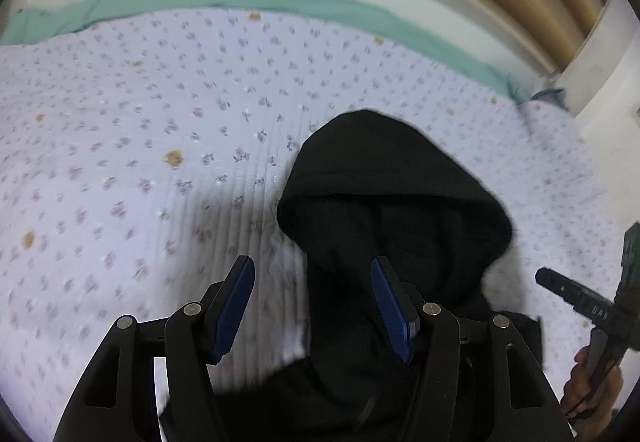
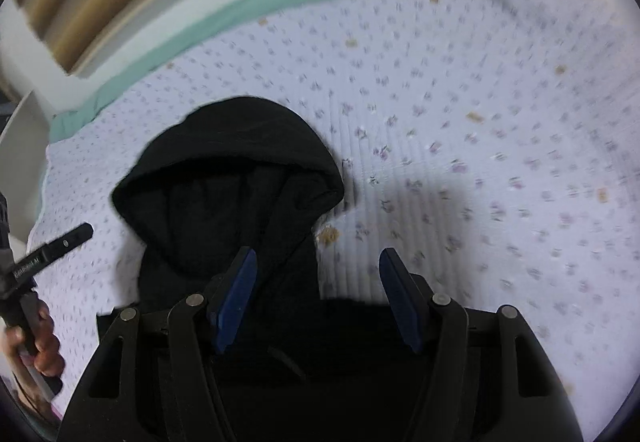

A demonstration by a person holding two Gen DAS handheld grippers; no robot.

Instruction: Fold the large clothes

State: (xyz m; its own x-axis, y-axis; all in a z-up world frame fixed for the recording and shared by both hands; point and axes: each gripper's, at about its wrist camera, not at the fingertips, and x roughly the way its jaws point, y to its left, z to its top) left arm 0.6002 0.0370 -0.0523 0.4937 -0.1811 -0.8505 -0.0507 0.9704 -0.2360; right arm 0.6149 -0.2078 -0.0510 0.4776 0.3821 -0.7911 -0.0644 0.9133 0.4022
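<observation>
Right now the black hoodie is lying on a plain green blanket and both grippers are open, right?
Not quite. The black hoodie lies on a pale blanket with little flowers, as the left wrist view shows; green only edges the far side. The left gripper and right gripper are open.

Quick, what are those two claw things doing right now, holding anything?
Left gripper: open, holding nothing, above the black hoodie.
Right gripper: open, holding nothing, above the same hoodie on the flowered bedsheet.

hoodie body: the black hoodie [image 1: 384, 202] runs off the frame edge at 6 o'clock, behind the left gripper [image 1: 312, 306]
bedspread [image 2: 480, 122]: print motion-blurred
right gripper [image 1: 576, 294]: cut off at 3 o'clock
</observation>
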